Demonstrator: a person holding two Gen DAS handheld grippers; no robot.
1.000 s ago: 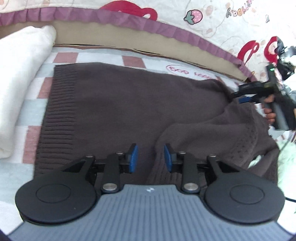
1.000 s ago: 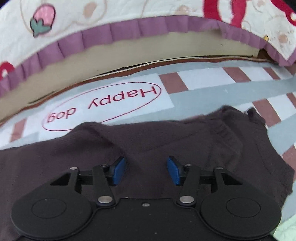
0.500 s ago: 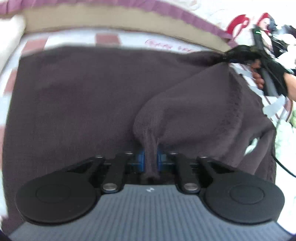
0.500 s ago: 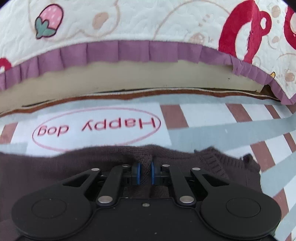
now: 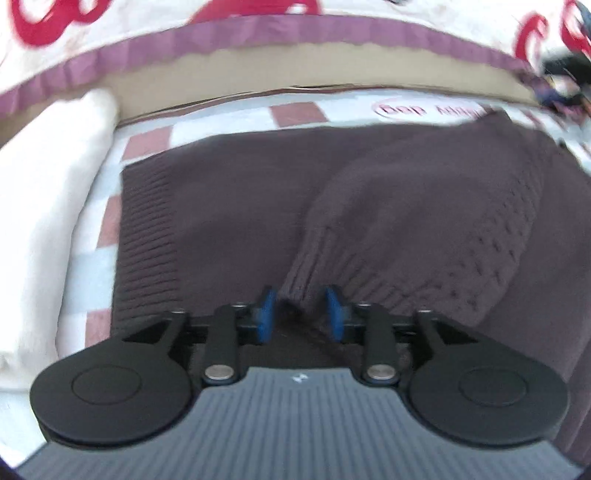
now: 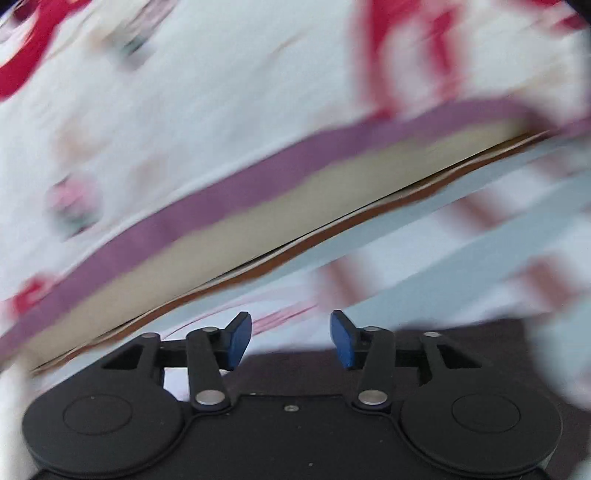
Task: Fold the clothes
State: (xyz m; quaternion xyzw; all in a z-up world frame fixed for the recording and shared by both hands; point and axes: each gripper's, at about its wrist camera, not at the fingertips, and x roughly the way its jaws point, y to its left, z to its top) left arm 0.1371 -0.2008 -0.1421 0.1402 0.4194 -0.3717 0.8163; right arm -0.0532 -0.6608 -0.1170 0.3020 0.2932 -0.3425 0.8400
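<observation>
L gripper (image 5: pixel 298 314): blue fingers (image 5: pixel 265 314) parted, jaws opening. Ribbed cuff of sleeve (image 5: pixel 406 229) sits in the gap between them, pads not pressing on it — released, not grasping.

Brown knit sweater (image 5: pixel 229 206) lies spread flat on checked sheet (image 5: pixel 291 114) (pale blue/white/dusty-red squares). Ribbed hem runs down the sweater's left edge in L wrist view. Sleeve is folded in over the body, laid diagonally from upper right down to the L fingers; openwork stitch pattern along its right side. Sweater's far edge lies near the oval red-print logo (image 5: pixel 424 109) on the sheet, partly covering it at right.

White folded cloth (image 5: pixel 48 206) left of sweater, just beside, apart from it. Behind the sheet: tan band (image 5: pixel 295 70), then white quilt w/ purple frill (image 5: pixel 258 35) and red prints. Dark blurred object at far upper right of L view, can't ID.

R gripper (image 6: pixel 291 339): fingers (image 6: pixel 238 341) wide apart, jaws opening, nothing between them — released. R view heavily motion-blurred and tilted. A strip of sweater shows below and behind the R fingers at bottom centre to right; fingertips sit over sheet past the sweater's edge. Quilt, frill, tan band cross the R view on a slant; sheet's red stripes smeared at right. Can't tell if R gripper touches fabric.
</observation>
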